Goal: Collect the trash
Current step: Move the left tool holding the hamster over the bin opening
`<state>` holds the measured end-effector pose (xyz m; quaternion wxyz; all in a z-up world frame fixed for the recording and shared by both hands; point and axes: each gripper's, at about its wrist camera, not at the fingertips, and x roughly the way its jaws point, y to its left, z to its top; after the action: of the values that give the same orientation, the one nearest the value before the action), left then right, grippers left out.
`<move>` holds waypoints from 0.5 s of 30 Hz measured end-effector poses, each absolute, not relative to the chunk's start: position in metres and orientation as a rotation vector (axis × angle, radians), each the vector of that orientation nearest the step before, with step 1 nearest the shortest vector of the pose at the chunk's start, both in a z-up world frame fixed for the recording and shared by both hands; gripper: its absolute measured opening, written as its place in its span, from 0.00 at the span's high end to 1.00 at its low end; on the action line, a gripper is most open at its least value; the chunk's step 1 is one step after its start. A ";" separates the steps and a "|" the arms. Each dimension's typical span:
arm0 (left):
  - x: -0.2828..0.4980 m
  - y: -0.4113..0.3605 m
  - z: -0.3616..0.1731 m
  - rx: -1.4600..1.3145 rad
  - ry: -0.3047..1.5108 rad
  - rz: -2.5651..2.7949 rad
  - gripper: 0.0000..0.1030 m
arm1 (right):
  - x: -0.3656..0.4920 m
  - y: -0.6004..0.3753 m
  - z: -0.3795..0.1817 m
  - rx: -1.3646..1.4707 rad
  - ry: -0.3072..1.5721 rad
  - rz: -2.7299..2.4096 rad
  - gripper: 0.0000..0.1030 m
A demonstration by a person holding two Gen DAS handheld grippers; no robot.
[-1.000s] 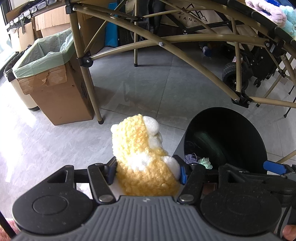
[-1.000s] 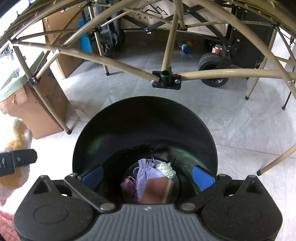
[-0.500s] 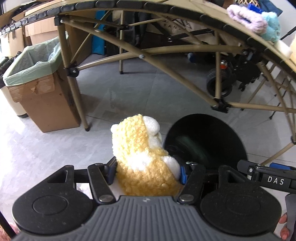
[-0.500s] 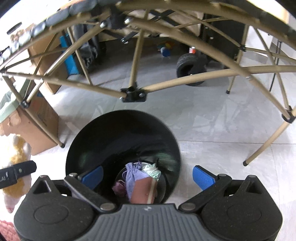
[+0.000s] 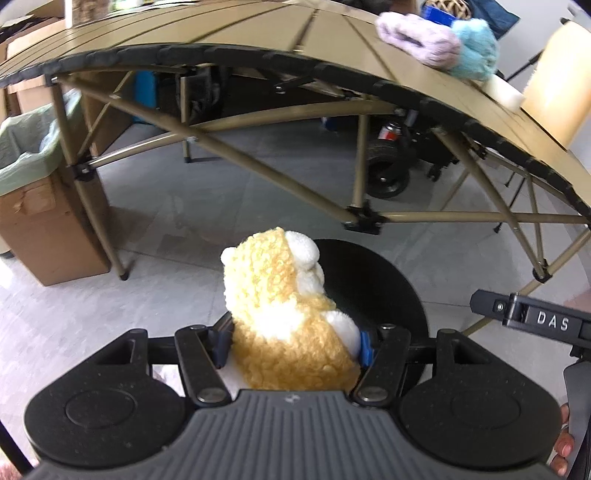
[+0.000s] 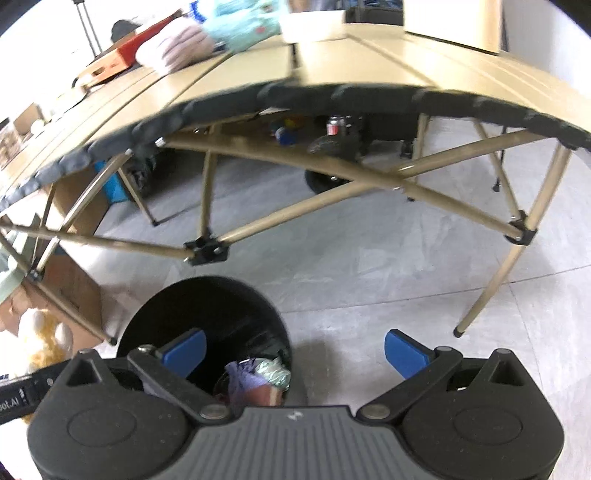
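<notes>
Grey tiled floor (image 5: pixel 192 206) beneath a folding table (image 5: pixel 229 33). My left gripper (image 5: pixel 291 345) is clamped on a yellow plush toy (image 5: pixel 284 306) above the black bin (image 6: pixel 207 317); my right gripper (image 6: pixel 295 350) gapes empty. Next, I judge: centre the toy over the bin and release

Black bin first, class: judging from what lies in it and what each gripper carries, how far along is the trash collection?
Done: the black bin already holds scraps. In hand: the left gripper clamps a yellow fuzzy item; the right gripper is open, empty. Left: fuzzy pieces remain on the table.
</notes>
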<state>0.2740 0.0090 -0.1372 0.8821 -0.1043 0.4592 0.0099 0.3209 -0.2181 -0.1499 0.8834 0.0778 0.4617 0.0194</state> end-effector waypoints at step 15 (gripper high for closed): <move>0.305 -0.048 -0.148 -0.196 0.997 -0.065 0.40 | 0.325 -0.264 -0.137 0.260 0.915 -0.073 0.00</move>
<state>0.3046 -0.0475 -0.1477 0.8732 -0.0938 0.4773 -0.0313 0.3250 -0.2637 -0.1370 0.8883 0.1252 0.4404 -0.0352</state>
